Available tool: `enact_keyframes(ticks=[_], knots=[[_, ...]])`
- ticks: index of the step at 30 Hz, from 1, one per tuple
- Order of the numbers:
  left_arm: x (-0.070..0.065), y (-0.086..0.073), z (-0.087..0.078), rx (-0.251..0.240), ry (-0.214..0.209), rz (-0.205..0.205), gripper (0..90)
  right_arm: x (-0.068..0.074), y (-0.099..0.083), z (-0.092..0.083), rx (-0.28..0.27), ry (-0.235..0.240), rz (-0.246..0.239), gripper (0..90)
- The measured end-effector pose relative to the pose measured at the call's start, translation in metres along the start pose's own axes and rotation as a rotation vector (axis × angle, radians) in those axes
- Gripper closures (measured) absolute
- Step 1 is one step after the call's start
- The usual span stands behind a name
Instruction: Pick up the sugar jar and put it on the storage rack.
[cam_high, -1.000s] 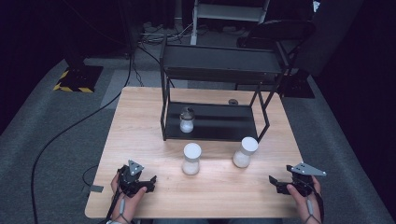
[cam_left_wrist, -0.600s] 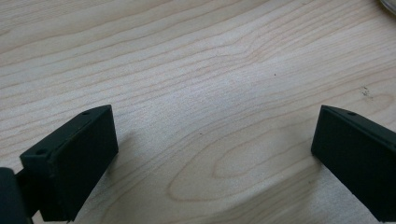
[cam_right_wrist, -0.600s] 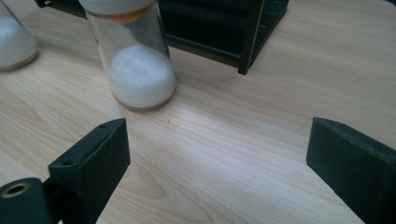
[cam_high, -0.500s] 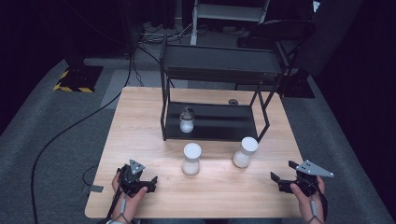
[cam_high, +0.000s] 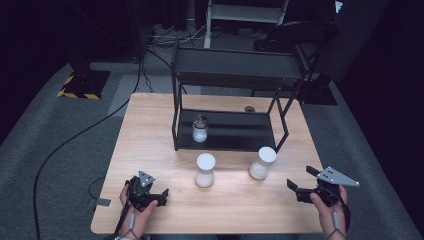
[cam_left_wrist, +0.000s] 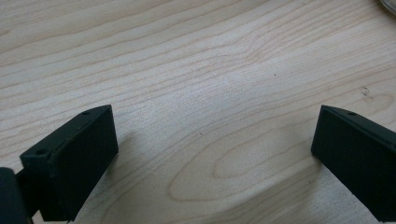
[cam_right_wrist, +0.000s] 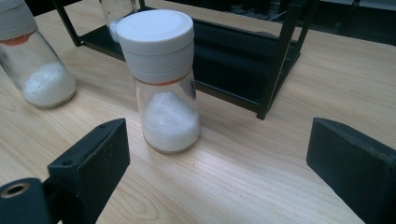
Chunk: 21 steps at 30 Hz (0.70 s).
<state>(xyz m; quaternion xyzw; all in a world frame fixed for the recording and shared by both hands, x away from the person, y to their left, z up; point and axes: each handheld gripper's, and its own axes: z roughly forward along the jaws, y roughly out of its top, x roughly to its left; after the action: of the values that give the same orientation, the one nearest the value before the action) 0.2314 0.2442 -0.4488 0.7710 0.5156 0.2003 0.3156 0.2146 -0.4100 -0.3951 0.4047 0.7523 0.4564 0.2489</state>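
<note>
- Since the earlier frames the left gripper (cam_high: 161, 194) has been spreading its jaws and now holds them wide with nothing between them – bare wood lies below it; the right gripper (cam_high: 300, 186) has lifted a little off the worktop (cam_high: 150, 130).
- Right gripper: jaws wide apart, empty, aimed at the nearer shaker (cam_right_wrist: 162, 79), which stands ahead of the jaws and clear of both.
- That shaker (cam_high: 262, 163) stands on the worktop just in front of the black rack (cam_high: 230, 131), near its right front leg. A second shaker (cam_high: 205, 170) stands to its left, well apart from it, and a third jar (cam_high: 200, 128) sits on the rack's lower shelf.
- Orientation: the shaker is upright, long axis vertical, white cap on top and the white grains heaped at the bottom.
- Judged step: a reach for the right-hand shaker. To do it well, keep the jaws level and slide them either side of the glass body below the cap, centred – then close squarely, so that the tall, narrow jar does not tip or knock the rack leg.
</note>
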Motion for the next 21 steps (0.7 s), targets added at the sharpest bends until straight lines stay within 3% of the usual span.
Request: enact_keyframes(ticks=[14,21], knots=[[0.0,0.001,0.0,0.0,0.008,-0.01,0.6,-0.001,0.009,0.001,-0.03,0.01,-0.014,6.1],[-0.001,0.001,0.001,0.0,0.01,-0.015,0.6,0.001,0.017,0.001,-0.053,0.043,-0.01,6.1]])
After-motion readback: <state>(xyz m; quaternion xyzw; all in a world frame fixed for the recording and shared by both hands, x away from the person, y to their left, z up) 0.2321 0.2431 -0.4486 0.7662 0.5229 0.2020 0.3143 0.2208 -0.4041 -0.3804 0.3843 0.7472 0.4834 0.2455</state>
